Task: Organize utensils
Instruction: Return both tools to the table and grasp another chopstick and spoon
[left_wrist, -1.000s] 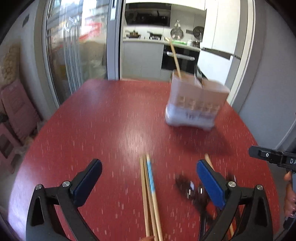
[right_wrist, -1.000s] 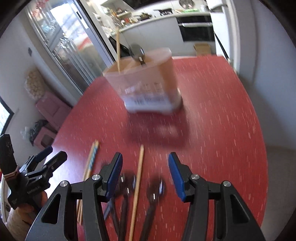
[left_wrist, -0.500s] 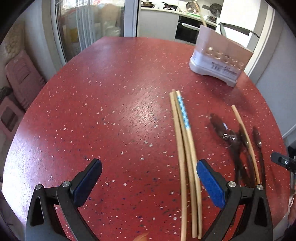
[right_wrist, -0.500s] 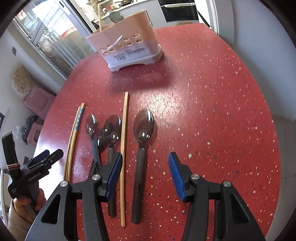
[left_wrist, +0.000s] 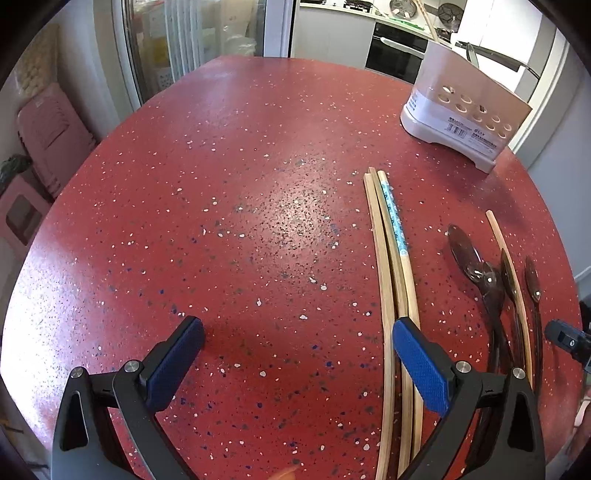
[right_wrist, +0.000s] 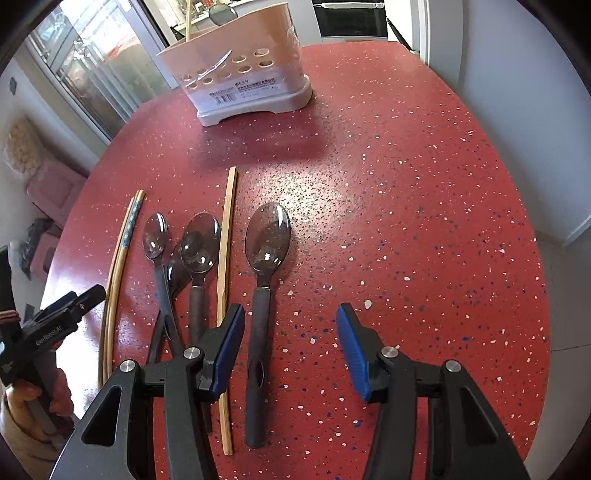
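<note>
A beige utensil holder (right_wrist: 243, 74) with a white base stands at the table's far side, a chopstick and a spoon upright in it; it is also in the left wrist view as holder (left_wrist: 465, 110). Three chopsticks (left_wrist: 391, 258) lie together, running under my left gripper's right finger. My left gripper (left_wrist: 295, 332) is open over bare table. Several dark-handled spoons (right_wrist: 201, 240) and a single chopstick (right_wrist: 225, 277) lie side by side. The largest spoon (right_wrist: 266, 240) has its handle between the fingers of my open right gripper (right_wrist: 290, 317), nearer the left pad, not pressed.
The red speckled table (left_wrist: 221, 184) is round, its edge close on the right in the right wrist view. A person's hand (right_wrist: 33, 398) holds the left gripper (right_wrist: 66, 310) at the left. Pink stools (left_wrist: 44, 140) stand beyond the table, with glass doors and a kitchen behind.
Both grippers have tipped downward and sunk toward the table. The holder has slid to the top of each view, and the chopsticks and spoons are now close under the fingers. Jaws unchanged.
</note>
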